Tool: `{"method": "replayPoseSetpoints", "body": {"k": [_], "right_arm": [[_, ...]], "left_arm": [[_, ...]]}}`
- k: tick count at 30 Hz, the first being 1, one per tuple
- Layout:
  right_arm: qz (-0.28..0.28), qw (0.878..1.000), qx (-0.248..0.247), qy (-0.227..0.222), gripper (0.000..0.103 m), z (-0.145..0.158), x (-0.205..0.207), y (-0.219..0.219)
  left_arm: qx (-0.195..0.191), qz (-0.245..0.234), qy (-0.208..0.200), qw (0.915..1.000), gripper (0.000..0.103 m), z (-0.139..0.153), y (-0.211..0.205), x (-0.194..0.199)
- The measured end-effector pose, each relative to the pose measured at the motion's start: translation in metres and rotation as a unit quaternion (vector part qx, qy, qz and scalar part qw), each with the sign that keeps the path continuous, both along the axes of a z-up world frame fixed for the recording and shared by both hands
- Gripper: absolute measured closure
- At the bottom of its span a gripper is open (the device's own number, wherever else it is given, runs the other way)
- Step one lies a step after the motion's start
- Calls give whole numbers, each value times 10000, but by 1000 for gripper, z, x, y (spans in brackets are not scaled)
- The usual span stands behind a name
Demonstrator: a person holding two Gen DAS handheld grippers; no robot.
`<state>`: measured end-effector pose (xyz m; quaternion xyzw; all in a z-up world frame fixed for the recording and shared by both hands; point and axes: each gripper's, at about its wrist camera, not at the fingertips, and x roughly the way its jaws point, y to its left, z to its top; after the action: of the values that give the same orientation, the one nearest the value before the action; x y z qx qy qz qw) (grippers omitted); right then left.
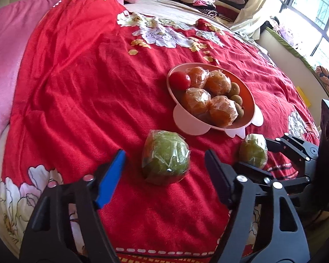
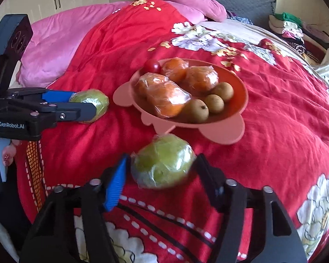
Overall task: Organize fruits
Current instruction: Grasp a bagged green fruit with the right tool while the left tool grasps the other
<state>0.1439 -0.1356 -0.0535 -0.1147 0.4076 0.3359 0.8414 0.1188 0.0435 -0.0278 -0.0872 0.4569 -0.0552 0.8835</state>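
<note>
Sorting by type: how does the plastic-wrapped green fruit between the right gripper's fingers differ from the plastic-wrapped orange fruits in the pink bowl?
The plastic-wrapped green fruit is green; the plastic-wrapped orange fruits are orange. The green fruit lies on the red bedspread, outside the pink bowl; the orange fruits sit inside it. The green fruit touches no other fruit; the orange fruits crowd together. Both are roundish, in clear wrap.

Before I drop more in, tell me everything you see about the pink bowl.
The bowl is shallow, pink and plastic-looking, with rounded lobes jutting from its rim. It sits upright on the red bedspread, just beyond the two green fruits. Inside lie four wrapped oranges, one tomato and three small brown fruits, which cover most of its floor.
</note>
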Motion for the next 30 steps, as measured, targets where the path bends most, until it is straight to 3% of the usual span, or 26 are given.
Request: {"method": "replayPoseSetpoints", "body": {"k": [14, 30], "right_arm": [[-13, 9984, 499, 265, 55, 9, -8, -15], [-231, 9963, 819, 121, 55, 34, -9, -38]], "left_arm": [[138, -23, 103, 9998, 67, -13, -6, 10], [-118, -156, -67, 9998, 67, 16, -10, 4]]}}
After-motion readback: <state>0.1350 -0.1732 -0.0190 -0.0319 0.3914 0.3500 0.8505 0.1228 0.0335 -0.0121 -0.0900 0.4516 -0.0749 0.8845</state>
